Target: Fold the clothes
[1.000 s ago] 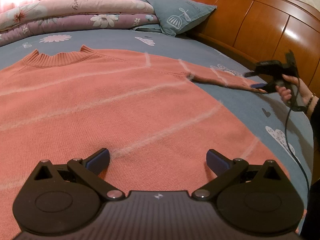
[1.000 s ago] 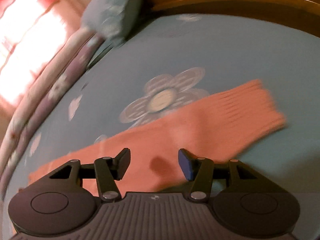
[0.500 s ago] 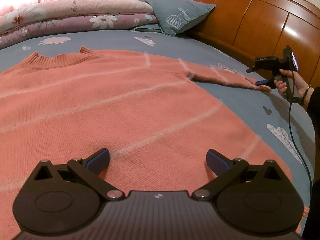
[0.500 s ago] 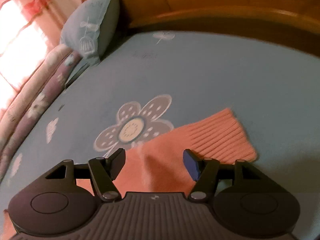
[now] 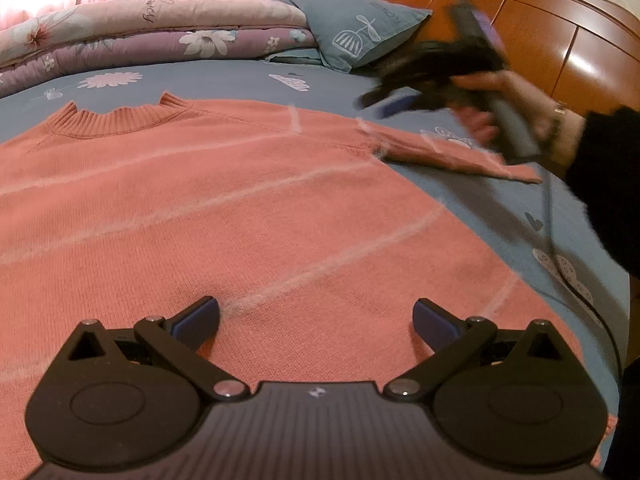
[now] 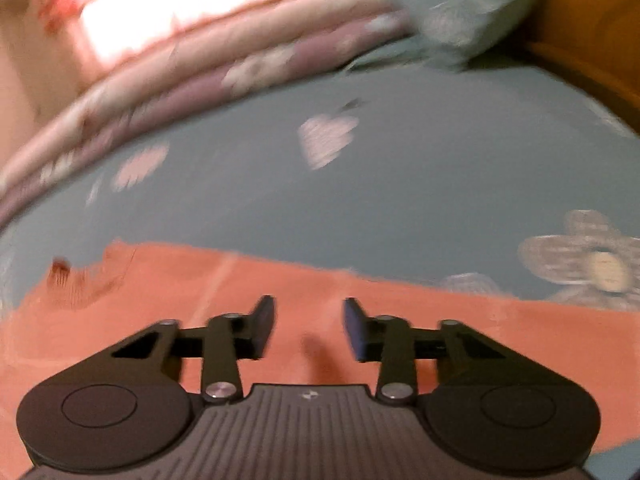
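Left wrist view: the sweater (image 5: 240, 208) lies flat, face up, across the bed (image 5: 480, 208), collar toward the quilt-side edge. The left tool (image 5: 316, 316) hovers over its hem, jaws wide apart, holding nothing.

Right wrist view: the right tool (image 6: 309, 326), jaws apart and empty, hangs above the shoulder, likely positioning for the sleeve fold.

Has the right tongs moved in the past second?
Yes. In the left wrist view the right tongs have swung from the sleeve cuff toward the shoulder, nearer the blue pillow.
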`<act>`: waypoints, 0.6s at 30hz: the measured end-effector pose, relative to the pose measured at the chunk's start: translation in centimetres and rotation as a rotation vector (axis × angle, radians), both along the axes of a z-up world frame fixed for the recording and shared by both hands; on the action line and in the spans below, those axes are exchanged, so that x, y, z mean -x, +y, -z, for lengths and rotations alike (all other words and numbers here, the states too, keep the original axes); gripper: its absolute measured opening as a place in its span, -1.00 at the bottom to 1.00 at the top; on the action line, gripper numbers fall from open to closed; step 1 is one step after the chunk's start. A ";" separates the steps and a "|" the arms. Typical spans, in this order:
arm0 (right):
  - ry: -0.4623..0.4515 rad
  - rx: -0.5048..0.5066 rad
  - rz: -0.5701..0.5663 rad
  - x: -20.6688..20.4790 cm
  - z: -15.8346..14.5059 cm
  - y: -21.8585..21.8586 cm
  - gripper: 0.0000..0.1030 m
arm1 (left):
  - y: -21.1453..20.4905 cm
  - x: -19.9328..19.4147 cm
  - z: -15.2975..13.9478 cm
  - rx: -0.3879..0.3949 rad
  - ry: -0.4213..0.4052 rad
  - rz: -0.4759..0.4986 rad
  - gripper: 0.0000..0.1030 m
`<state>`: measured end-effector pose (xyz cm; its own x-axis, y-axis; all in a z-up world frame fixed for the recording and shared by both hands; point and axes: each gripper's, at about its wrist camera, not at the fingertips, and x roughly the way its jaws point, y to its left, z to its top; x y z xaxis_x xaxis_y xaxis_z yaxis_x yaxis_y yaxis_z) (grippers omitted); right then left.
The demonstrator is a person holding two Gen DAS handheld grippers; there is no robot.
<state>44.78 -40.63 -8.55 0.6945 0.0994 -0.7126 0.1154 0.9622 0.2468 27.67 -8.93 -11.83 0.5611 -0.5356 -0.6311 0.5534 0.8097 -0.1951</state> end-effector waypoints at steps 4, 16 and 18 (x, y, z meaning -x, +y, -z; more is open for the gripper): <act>0.018 0.116 -0.059 -4.1 2.3 5.0 -0.40 | 0.1 -0.1 0.0 0.010 0.006 -0.001 0.98; -0.016 0.089 -0.143 -6.3 1.0 9.5 -0.37 | 0.3 0.1 -0.1 0.024 0.014 -0.002 0.98; -0.004 0.113 -0.184 -7.2 1.6 11.5 -0.37 | 0.2 0.2 -0.1 0.022 0.012 -0.001 0.98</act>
<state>51.98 -29.16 -10.13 0.6745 0.1445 -0.7239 -0.0656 0.9885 0.1363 27.50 -8.70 -11.71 0.5542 -0.5488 -0.6258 0.5499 0.8058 -0.2198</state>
